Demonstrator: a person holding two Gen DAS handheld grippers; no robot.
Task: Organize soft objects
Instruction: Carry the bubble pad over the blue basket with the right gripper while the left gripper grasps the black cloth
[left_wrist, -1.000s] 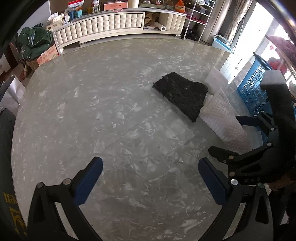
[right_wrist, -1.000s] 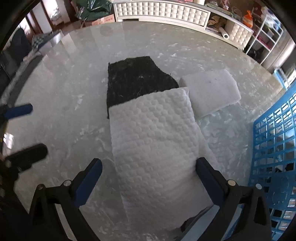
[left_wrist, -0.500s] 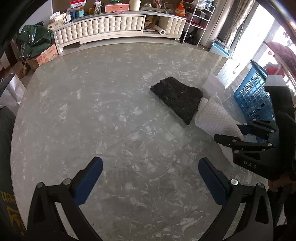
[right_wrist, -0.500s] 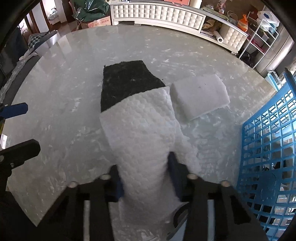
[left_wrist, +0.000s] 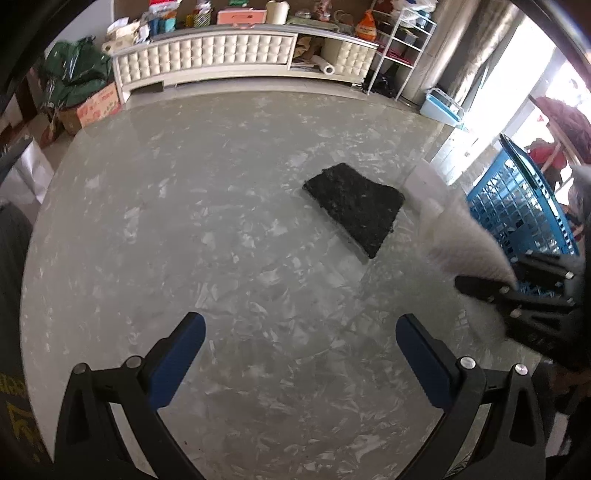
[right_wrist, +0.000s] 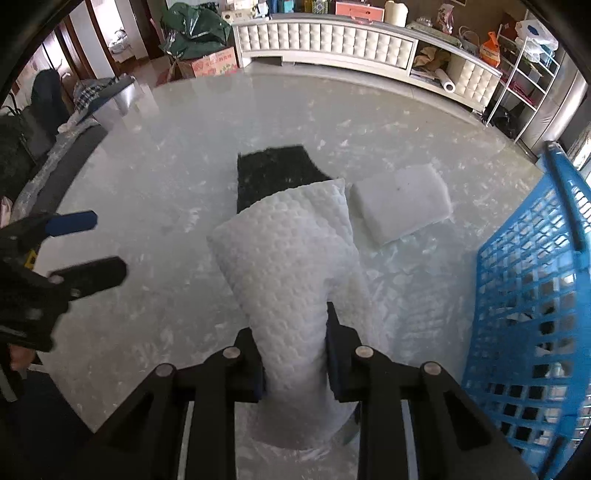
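Observation:
My right gripper (right_wrist: 293, 354) is closing on a white quilted pad (right_wrist: 291, 258). Its pads squeeze the pad's near end, and the far end curls up off the table. In the left wrist view that white quilted pad (left_wrist: 461, 240) rises at the right edge, pinched by the right gripper (left_wrist: 517, 288). A black fibrous mat (left_wrist: 356, 208) lies flat on the table; in the right wrist view the black mat (right_wrist: 275, 173) is partly hidden behind the lifted pad. A white foam block (right_wrist: 400, 201) lies beside it. My left gripper (left_wrist: 299, 354) hangs open over bare table.
A blue lattice basket (right_wrist: 535, 295) stands at the table's right edge, tilted. The marbled grey round table (left_wrist: 184, 221) spreads out left of the mat. Behind it runs a white tufted cabinet (left_wrist: 221, 55) with clutter, boxes and a wire shelf rack.
My right gripper went from wide open to closed on the quilted pad, then lifted it, so the pad bunched and rose. The left gripper stayed open and nearly still.

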